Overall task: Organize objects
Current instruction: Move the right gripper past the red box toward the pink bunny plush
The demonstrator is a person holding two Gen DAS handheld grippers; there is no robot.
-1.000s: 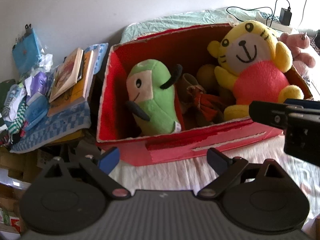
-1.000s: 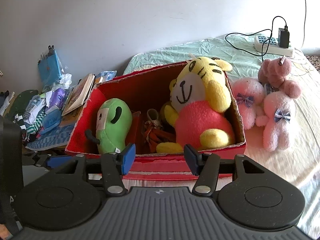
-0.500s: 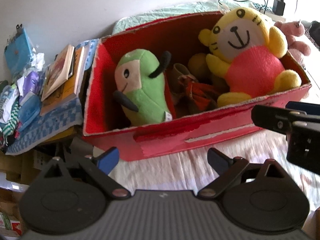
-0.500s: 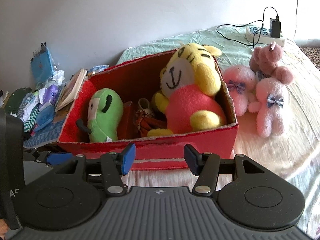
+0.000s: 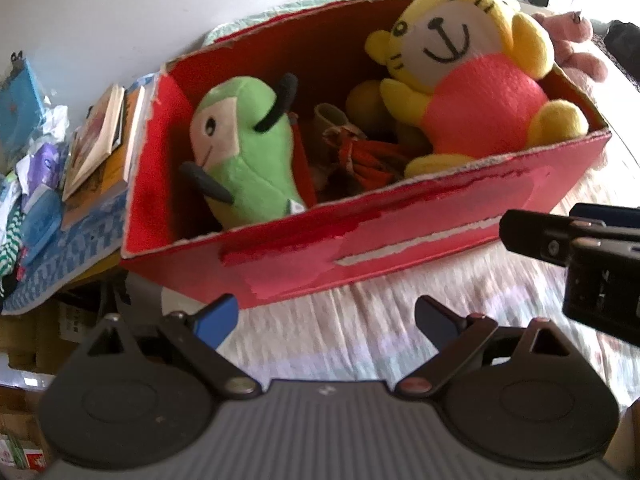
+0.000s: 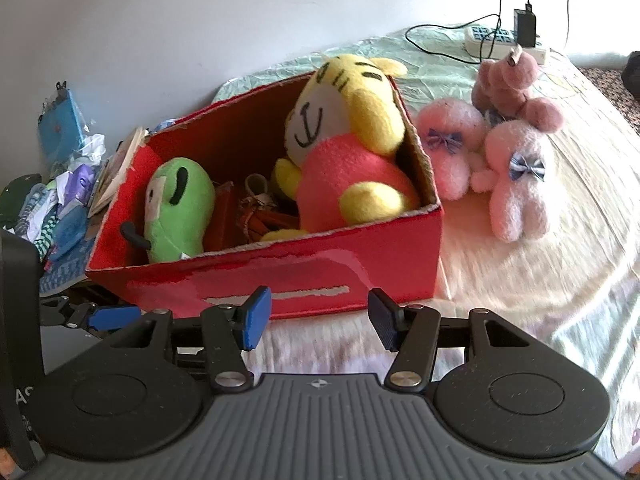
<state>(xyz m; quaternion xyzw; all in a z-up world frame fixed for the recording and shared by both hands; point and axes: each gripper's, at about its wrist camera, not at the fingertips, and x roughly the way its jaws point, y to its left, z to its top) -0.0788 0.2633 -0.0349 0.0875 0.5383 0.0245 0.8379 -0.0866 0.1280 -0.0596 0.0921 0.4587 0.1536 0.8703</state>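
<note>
Red box: on the bed, holding green plush and yellow tiger.
Left gripper: fingers spread, empty (short of the box).
Right gripper: fingers spread, empty.
Pink plushes: beside the box.

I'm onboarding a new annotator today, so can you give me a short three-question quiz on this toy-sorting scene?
1. True or false: the green plush lies inside the red box.
2. Multiple choice: where do the pink plush toys sit? A) in the box; B) on the bed beside the box, on the yellow tiger's side; C) on the books.
3. Fill in: both the left gripper and the right gripper are ____ and hold nothing.

Key: 1 true. 2 B; they lie on the bedsheet beyond the box's end by the yellow tiger plush. 3 open.
</note>
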